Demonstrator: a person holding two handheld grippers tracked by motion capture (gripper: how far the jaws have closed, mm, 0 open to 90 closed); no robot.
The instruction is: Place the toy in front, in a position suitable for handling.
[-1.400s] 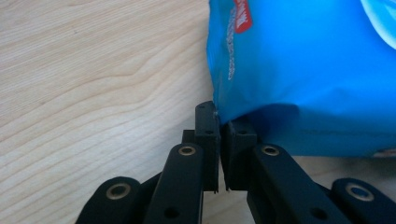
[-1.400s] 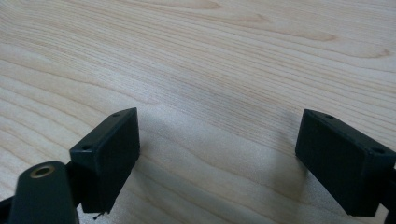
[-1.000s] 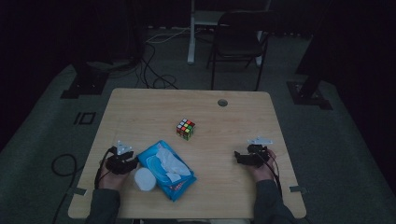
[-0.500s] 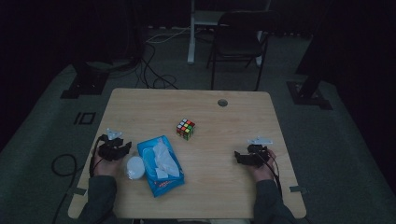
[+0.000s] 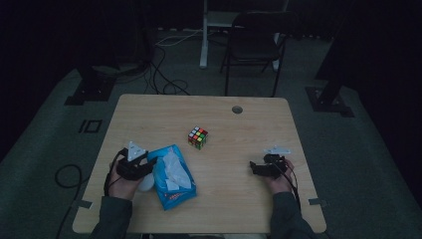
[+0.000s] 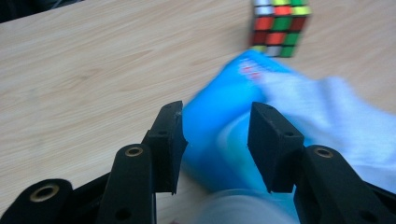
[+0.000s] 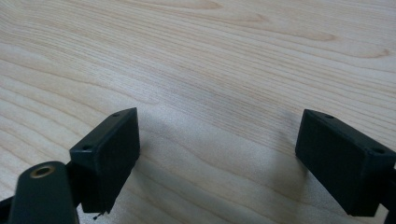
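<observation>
Blur smears tissue pack [image 6: 224, 135] between left gripper [image 5: 149, 167]'s jaws, just opening, grip unclear | one pack, beside one cube [image 5: 197, 137] | right gripper [image 5: 255, 168] wide open, empty, far right of pack

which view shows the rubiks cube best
The high view: the whole Rubik's cube sits sharp on the table, beyond the blue tissue pack. The left gripper view shows one cube face, cut off by the top edge. The right gripper view looks at bare wood.
</observation>
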